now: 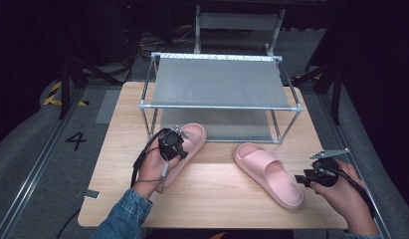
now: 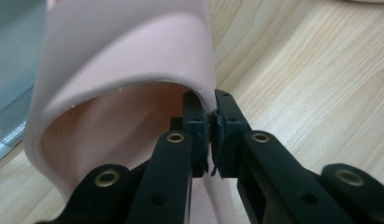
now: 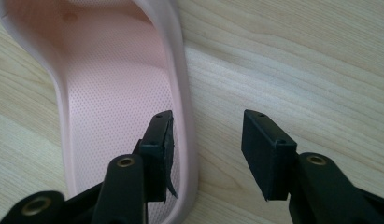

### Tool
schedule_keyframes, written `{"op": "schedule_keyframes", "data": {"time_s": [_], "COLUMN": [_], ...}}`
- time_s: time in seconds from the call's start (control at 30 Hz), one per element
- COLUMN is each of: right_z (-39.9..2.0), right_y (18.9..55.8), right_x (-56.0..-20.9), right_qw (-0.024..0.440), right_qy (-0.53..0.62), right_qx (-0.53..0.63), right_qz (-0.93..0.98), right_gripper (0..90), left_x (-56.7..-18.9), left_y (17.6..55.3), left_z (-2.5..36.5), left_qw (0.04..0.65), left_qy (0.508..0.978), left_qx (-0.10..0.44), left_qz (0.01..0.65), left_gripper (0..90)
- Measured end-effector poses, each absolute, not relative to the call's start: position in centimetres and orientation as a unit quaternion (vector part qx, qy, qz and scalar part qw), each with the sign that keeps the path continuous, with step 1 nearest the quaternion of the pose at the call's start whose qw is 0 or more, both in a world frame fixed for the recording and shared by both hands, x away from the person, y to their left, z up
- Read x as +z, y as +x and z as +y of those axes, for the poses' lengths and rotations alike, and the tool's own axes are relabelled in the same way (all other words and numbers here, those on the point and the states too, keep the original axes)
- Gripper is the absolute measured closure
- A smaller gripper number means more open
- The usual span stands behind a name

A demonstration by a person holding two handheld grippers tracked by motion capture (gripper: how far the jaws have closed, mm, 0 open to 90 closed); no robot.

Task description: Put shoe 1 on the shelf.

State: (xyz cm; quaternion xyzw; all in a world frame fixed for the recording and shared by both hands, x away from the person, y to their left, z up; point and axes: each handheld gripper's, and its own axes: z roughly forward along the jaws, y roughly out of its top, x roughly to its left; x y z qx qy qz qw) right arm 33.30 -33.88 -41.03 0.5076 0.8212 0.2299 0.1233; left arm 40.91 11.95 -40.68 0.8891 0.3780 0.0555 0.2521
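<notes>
Left gripper [image 2: 212, 135] pinches the left pink slide's [image 1: 189, 142] strap edge; right gripper [image 3: 213, 154] gapes astride the other slide's [image 1: 269, 172] heel rim. Probably light, squishy foam, so rims seem easiest.

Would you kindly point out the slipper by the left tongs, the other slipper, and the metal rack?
left slipper [image 1: 193, 135], high view, toe end.
right slipper [image 1: 268, 169], high view, strap.
metal rack [image 1: 219, 82], high view, top shelf.

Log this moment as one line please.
left tool: shut on left slipper strap | right tool: open astride right slipper rim
</notes>
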Motion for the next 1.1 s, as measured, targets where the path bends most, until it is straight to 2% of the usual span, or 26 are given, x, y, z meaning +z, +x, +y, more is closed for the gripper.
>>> {"op": "schedule_keyframes", "data": {"time_s": [0.3,0.63,0.83,1.1], "right_z": [-33.6,-33.7,-33.9,-34.0], "right_y": [33.4,33.3,33.3,33.4], "right_x": [-41.0,-40.5,-40.4,-40.3], "right_qw": [0.121,0.117,0.118,0.112], "right_qy": [0.505,0.503,0.505,0.502], "right_qx": [0.232,0.233,0.235,0.240], "right_qz": [0.823,0.824,0.822,0.823], "right_gripper": [54.8,53.7,53.7,53.7], "left_x": [-39.1,-36.4,-34.9,-33.1], "left_y": [39.9,38.1,37.8,37.3], "left_z": [12.2,11.5,11.5,10.9], "left_qw": [0.246,0.252,0.262,0.253], "left_qy": [0.896,0.905,0.900,0.905], "left_qx": [0.013,0.009,-0.006,0.000], "left_qz": [0.370,0.342,0.349,0.343], "left_gripper": [85.3,85.2,85.1,85.1]}}
